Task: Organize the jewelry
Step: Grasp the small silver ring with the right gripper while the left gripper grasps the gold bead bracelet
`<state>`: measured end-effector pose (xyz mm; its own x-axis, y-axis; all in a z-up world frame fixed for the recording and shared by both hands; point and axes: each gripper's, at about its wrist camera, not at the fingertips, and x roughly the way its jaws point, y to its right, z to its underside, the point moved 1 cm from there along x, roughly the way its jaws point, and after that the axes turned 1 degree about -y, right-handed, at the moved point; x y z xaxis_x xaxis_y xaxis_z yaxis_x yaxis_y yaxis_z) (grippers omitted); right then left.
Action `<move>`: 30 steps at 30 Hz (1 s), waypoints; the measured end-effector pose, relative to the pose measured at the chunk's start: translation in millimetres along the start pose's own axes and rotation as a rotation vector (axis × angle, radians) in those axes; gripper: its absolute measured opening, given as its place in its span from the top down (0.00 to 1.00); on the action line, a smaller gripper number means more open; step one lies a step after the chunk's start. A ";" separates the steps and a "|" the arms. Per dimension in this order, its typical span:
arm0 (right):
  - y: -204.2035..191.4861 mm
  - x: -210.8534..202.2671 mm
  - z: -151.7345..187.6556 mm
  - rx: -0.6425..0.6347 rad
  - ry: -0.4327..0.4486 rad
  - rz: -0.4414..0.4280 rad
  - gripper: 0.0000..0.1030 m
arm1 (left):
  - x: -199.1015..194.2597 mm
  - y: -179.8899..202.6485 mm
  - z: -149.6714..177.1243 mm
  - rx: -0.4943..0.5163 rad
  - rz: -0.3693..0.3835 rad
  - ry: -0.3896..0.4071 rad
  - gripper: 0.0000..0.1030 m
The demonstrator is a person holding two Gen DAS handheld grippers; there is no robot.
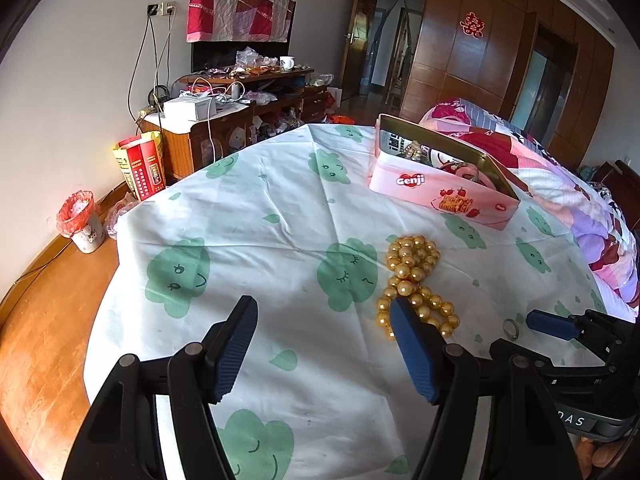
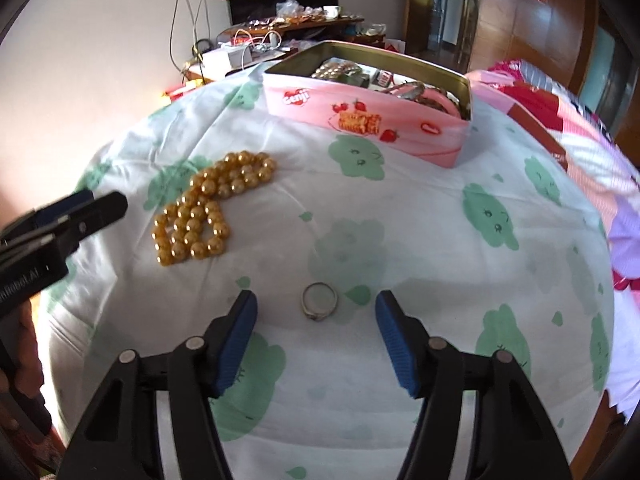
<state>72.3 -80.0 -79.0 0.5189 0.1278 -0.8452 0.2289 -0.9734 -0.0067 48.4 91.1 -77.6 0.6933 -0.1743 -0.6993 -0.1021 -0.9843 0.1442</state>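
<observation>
A gold bead necklace (image 1: 414, 280) lies bunched on the white cloth with green clouds; it also shows in the right wrist view (image 2: 208, 212). A silver ring (image 2: 319, 301) lies flat on the cloth between my right gripper's open fingers; it also shows in the left wrist view (image 1: 511, 328). My right gripper (image 2: 316, 312) is open and empty, just above the cloth. My left gripper (image 1: 324, 312) is open and empty, its right finger overlapping the necklace's near end. A pink Genji tin (image 1: 440, 192), open, holds several jewelry pieces; it stands at the back (image 2: 360, 108).
The cloth-covered table (image 1: 240, 220) ends at a wooden floor on the left. A bed with a pink and purple quilt (image 1: 560, 184) lies at the right. A small bin (image 1: 82, 222), a red bag and a cluttered cabinet (image 1: 224, 120) stand by the wall.
</observation>
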 end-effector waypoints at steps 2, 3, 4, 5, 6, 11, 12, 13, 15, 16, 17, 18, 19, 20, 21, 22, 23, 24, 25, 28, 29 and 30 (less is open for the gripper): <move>0.5 -0.6 0.6 -0.006 0.002 0.000 0.41 | 0.1 0.7 0.5 0.003 0.010 -0.004 0.33; 1.1 -1.3 1.3 -0.008 0.004 0.000 0.42 | -0.1 1.5 0.5 0.005 0.014 -0.004 0.33; 0.8 -1.5 1.2 -0.013 0.005 -0.002 0.45 | -0.5 1.9 0.5 0.006 0.015 -0.003 0.33; 0.5 -2.0 1.6 -0.022 0.006 -0.004 0.48 | -1.0 2.5 0.5 0.007 0.017 -0.002 0.33; 0.0 -2.6 1.0 -0.026 0.006 -0.004 0.50 | -1.6 3.2 0.3 0.009 0.020 -0.001 0.33; -0.2 -2.8 -0.5 -0.045 0.010 -0.002 0.66 | -5.1 3.4 -1.0 0.010 0.023 0.006 0.33; 0.9 -3.2 -0.7 -0.046 0.012 -0.002 0.71 | -5.4 3.1 -1.3 0.010 0.025 0.007 0.33; 2.2 -3.4 -0.8 -0.044 0.012 -0.001 0.80 | -5.6 3.1 -1.4 0.010 0.025 0.007 0.33; 6.2 -3.7 -0.6 -0.034 0.013 -0.020 0.80 | -5.4 3.0 -1.5 0.010 0.024 0.007 0.33; 7.3 -4.1 -0.4 -0.033 0.014 -0.027 0.80 | -5.4 3.0 -1.6 0.010 0.026 0.006 0.33; 7.9 -4.7 0.2 -0.031 0.017 -0.031 0.80 | -5.2 3.4 -1.4 0.011 0.028 0.005 0.33; 8.2 -5.2 0.8 -0.027 0.020 -0.036 0.80 | -4.9 3.4 -1.4 0.013 0.029 0.003 0.33; 9.0 -6.0 1.7 -0.020 0.025 -0.046 0.80 | -4.8 3.5 -1.3 0.015 0.030 0.004 0.33; 10.0 -6.8 2.4 -0.010 0.030 -0.062 0.80 | -4.7 3.8 -1.5 0.017 0.030 0.004 0.33; 11.3 -8.1 3.3 0.002 0.038 -0.079 0.80 | -3.6 4.7 -2.7 0.018 0.035 0.002 0.33; 12.3 -10.6 3.8 0.009 0.052 -0.084 0.80 | -2.4 5.6 -4.5 0.018 0.045 -0.002 0.33; 12.2 -13.1 3.7 0.011 0.066 -0.084 0.80 | -0.6 7.5 -6.4 0.017 0.058 -0.007 0.33; 12.7 -16.9 3.2 0.015 0.086 -0.083 0.80 | 1.8 10.2 -9.6 0.018 0.077 -0.013 0.33; 14.0 -22.2 1.4 0.024 0.115 -0.086 0.80 | 3.8 13.3 -11.9 0.021 0.091 -0.016 0.33; 19.1 -36.0 -4.3 0.060 0.189 -0.107 0.80 | 13.1 25.0 -19.3 0.034 0.123 -0.029 0.33; 19.8 -38.8 -5.5 0.068 0.204 -0.112 0.80 | 17.4 29.1 -21.3 0.040 0.137 -0.037 0.33; 21.7 -42.5 -6.9 0.079 0.222 -0.115 0.80 | 23.2 34.4 -23.3 0.047 0.144 -0.051 0.33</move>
<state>60.9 -105.2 -39.6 0.6635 0.2685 -0.6983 0.2366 -0.9608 -0.1446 77.7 53.9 -72.5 0.6319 -0.3141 -0.7085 -0.2319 -0.9489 0.2138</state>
